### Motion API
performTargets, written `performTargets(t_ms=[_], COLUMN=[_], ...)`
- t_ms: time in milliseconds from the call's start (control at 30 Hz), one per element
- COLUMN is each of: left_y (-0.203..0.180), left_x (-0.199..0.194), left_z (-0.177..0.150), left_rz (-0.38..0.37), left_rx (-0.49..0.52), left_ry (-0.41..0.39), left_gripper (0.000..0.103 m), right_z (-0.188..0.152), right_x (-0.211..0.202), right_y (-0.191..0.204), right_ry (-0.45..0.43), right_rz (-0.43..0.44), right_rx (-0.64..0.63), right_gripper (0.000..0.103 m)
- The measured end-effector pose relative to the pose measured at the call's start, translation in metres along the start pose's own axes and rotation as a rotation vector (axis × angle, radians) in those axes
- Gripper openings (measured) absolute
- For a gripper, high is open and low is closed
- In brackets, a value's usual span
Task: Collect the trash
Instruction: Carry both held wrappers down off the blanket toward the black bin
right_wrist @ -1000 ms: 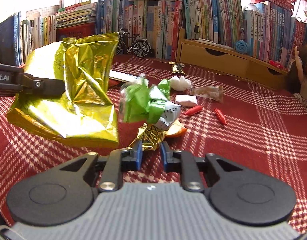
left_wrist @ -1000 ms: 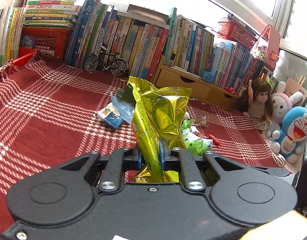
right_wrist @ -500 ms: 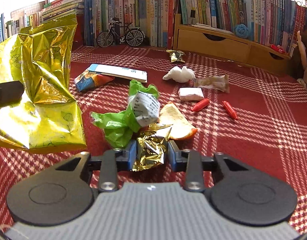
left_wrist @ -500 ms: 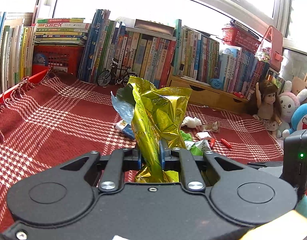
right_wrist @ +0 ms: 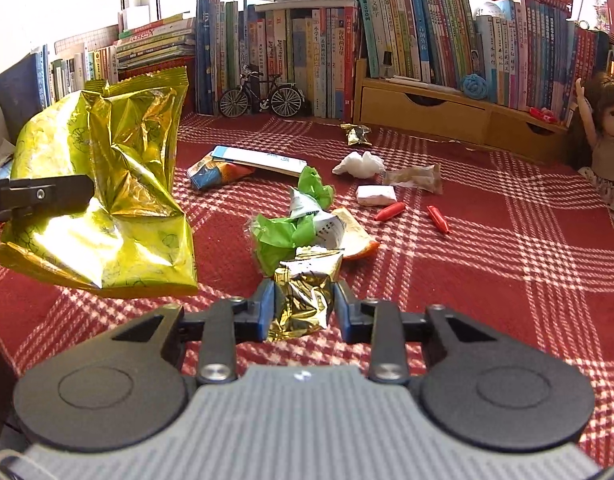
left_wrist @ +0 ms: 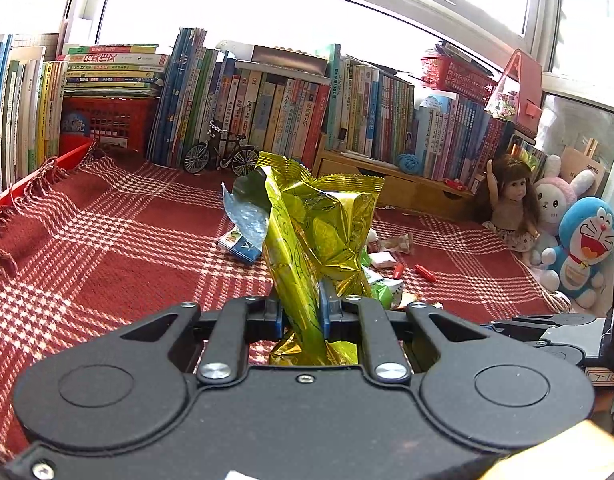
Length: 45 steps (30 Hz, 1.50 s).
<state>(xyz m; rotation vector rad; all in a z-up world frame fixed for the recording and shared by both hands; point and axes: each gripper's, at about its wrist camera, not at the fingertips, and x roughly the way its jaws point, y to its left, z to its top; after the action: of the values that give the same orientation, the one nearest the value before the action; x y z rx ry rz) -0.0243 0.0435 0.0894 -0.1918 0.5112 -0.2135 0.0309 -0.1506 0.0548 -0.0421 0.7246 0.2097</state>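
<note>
- Left tongs (left_wrist: 301, 306): clamped on a yellow-green foil snack bag (left_wrist: 315, 236), held upright at frame centre, clear of the red plaid cloth (left_wrist: 107, 248).
- Right tongs (right_wrist: 303, 306): jaws parted, set either side of a crumpled gold wrapper (right_wrist: 305, 298) at lower centre; contact with the blue pads cannot be confirmed.
- Green wrapper (right_wrist: 285, 236) lies just behind the gold one.
- White tissue (right_wrist: 359, 164) and two red crayons (right_wrist: 389, 211) lie centre right.
</note>
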Motion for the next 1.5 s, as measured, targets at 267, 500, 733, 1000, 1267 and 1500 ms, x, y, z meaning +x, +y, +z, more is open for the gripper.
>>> performTargets(t_ms=[267, 500, 733, 1000, 1267, 1500], left_y=[-0.008, -0.015, -0.014, -0.010, -0.001, 0.002], left_x=[-0.038, -0.081, -0.117, -0.142, -0.137, -0.101], left_z=[-0.022, -0.046, -0.075, -0.120, -0.161, -0.195], left_rz=[-0.030, -0.059, -0.075, -0.068, -0.054, -0.023], left_rx=[0.007, 0.044, 0.047, 0.041, 0.021, 0.020], left_ry=[0.021, 0.030, 0.058, 0.141, 0.292, 0.489], left_gripper=[0.015, 0.015, 0.015, 0.015, 0.015, 0.015], right_z=[-0.023, -0.052, -0.081, -0.117, -0.155, -0.185], right_x=[-0.043, -0.079, -0.106, -0.120, -0.117, -0.088], right_y=[0.006, 0.009, 0.018, 0.032, 0.042, 0.049], right_ry=[-0.030, -0.043, -0.041, 0.006, 0.098, 0.249], right_rz=[0.051, 0.083, 0.101, 0.132, 0.140, 0.160], right_rx=[0.020, 0.044, 0.043, 0.039, 0.028, 0.026], right_gripper=[0.037, 0.037, 0.037, 0.037, 0.037, 0.038])
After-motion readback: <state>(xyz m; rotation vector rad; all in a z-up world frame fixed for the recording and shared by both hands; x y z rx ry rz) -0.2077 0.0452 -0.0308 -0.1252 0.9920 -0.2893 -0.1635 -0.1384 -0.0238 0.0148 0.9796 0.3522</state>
